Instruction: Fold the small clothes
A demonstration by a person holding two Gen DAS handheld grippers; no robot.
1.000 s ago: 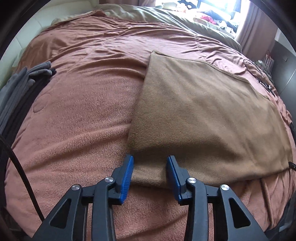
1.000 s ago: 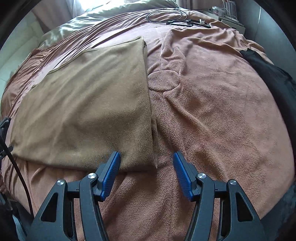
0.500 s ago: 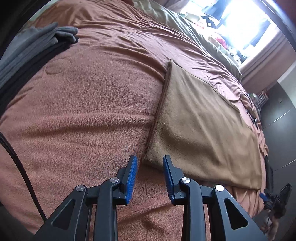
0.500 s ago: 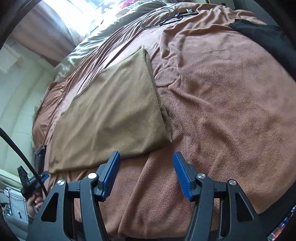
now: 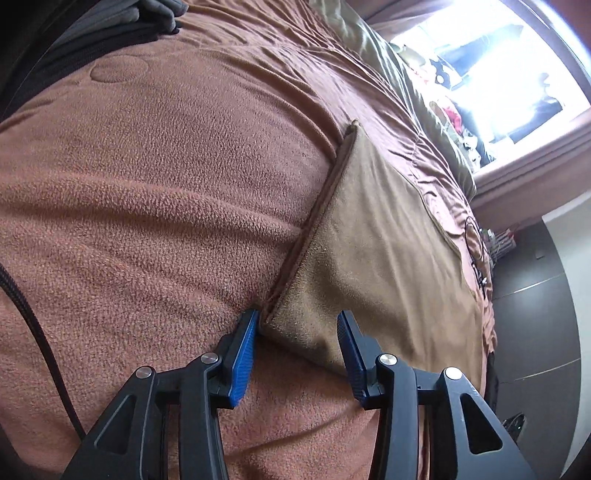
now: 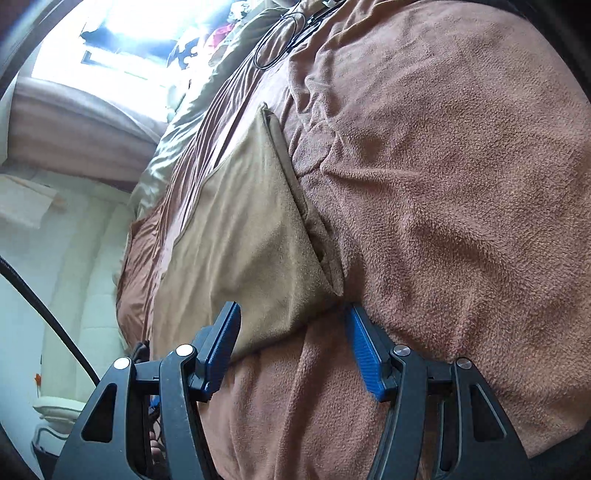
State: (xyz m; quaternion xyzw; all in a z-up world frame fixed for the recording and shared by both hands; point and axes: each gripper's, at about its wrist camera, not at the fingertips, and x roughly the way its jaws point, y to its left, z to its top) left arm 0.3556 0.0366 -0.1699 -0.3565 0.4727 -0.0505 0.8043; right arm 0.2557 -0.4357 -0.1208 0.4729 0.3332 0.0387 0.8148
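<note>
Left gripper (image 5: pixel 297 345): black frame, ribbed blue pads, jaws apart, straddling the near left corner of the cloth (image 5: pixel 373 251); left pad touching the corner's edge. Right gripper (image 6: pixel 291 343): same build, jaws wide apart around the cloth's (image 6: pixel 243 243) near right corner. Cloth: tan, short-napped, rectangular, folded flat with a layered hemmed edge, running toward 1 o'clock in the left view and 11 o'clock in the right. Blanket (image 5: pixel 166 177): rust-brown fleece, pilled, creased, under the cloth. Grey garments (image 5: pixel 122 18) at 11 o'clock; black cable (image 6: pixel 275 40) coiled at 12 o'clock. No legible writing.
</note>
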